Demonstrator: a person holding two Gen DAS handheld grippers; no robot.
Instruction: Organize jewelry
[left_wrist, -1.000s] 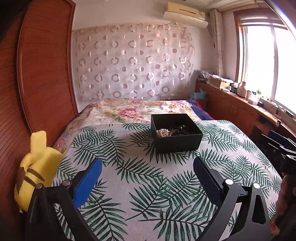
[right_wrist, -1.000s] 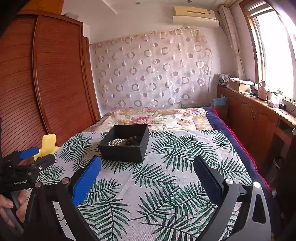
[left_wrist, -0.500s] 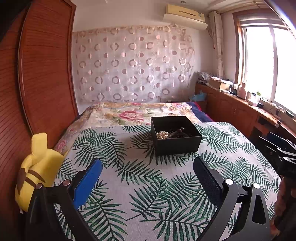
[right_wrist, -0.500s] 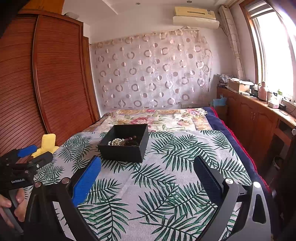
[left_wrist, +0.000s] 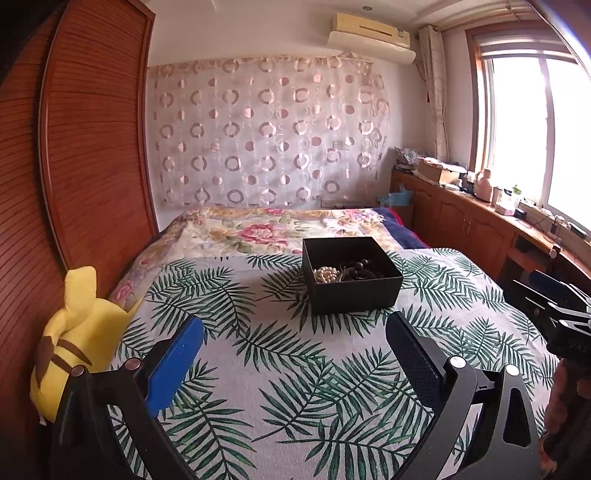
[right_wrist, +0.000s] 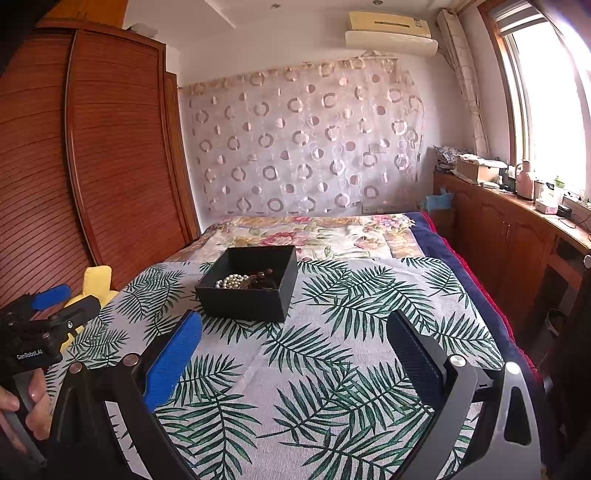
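**Jewelry gathered in the black box**

A yellow plush toy (left_wrist: 70, 347) leans at the left bed edge. The left gripper (left_wrist: 295, 339) hovers spread wide, empty. Mid-bed, the black box (left_wrist: 351, 280) holds a pearl strand (left_wrist: 325, 274) and dark beads (left_wrist: 360, 266), likely corralled for tidiness. The right gripper (right_wrist: 293, 338) likewise gapes, touching nothing.

A box (left_wrist: 351, 280) sits on the bed (left_wrist: 280, 369), with beads (left_wrist: 325, 274) in it. A plush toy (left_wrist: 74, 343) lies left, against the wardrobe (left_wrist: 92, 147). Cabinets (left_wrist: 472, 225) run along the right; a curtain (left_wrist: 266, 133) hangs far behind.
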